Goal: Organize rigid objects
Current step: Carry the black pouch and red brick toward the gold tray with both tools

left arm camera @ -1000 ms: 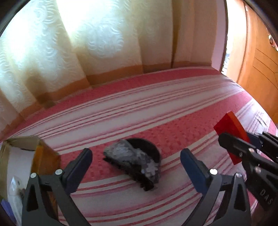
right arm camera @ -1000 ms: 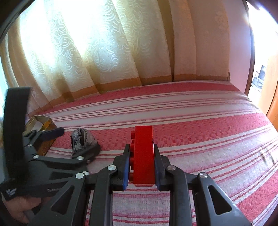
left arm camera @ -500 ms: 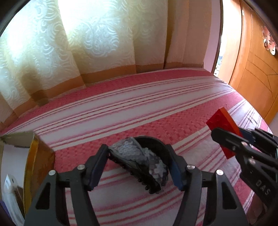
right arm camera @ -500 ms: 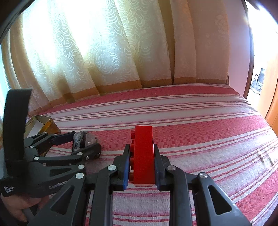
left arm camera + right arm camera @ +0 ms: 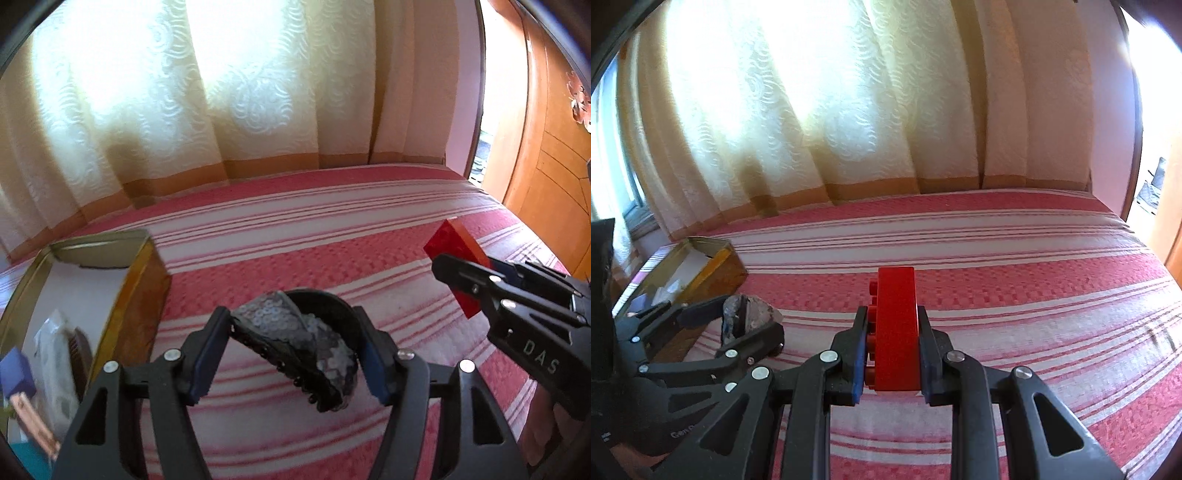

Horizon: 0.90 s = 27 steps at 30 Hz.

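My left gripper [image 5: 291,343] is shut on a grey sequined hair clip [image 5: 295,339] with black teeth and holds it above the red-and-white striped bed cover [image 5: 295,236]. The clip also shows in the right wrist view [image 5: 746,317], between the left gripper's fingers [image 5: 701,314]. My right gripper [image 5: 892,350] is shut on a red toy brick [image 5: 897,325], studs to the left. In the left wrist view the red brick [image 5: 456,254] and right gripper [image 5: 480,284] sit at the right.
An open gold tin box [image 5: 92,280] stands on the bed at the left, with several small items inside; it also shows in the right wrist view [image 5: 701,266]. Cream curtains [image 5: 849,110] hang behind the bed. A wooden door [image 5: 550,166] is at the right.
My left gripper closed on the hair clip and lifted it, moving towards the tin box, which now looms larger at the left. My right gripper kept hold of the red brick.
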Available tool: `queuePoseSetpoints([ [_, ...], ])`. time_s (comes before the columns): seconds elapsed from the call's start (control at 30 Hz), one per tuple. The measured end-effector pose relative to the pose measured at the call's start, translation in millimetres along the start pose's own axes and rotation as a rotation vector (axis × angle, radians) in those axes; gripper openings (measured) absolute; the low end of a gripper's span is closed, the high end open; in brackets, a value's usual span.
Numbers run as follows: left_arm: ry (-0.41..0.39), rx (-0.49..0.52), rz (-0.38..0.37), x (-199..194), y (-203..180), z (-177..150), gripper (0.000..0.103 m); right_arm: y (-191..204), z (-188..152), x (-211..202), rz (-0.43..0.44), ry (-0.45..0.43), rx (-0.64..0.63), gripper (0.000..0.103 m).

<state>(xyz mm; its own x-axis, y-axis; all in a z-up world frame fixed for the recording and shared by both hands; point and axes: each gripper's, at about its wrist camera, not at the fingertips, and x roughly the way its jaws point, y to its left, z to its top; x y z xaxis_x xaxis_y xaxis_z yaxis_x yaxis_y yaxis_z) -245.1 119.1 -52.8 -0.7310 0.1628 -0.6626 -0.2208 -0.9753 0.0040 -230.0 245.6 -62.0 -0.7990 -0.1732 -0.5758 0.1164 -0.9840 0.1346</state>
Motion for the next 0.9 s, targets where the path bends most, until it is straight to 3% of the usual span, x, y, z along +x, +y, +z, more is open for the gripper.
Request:
queuePoseSetpoints([
  [0.9, -0.130, -0.087, 0.073, -61, 32, -34, 0.066, 40, -16, -25, 0.025, -0.078, -0.097, 0.025],
])
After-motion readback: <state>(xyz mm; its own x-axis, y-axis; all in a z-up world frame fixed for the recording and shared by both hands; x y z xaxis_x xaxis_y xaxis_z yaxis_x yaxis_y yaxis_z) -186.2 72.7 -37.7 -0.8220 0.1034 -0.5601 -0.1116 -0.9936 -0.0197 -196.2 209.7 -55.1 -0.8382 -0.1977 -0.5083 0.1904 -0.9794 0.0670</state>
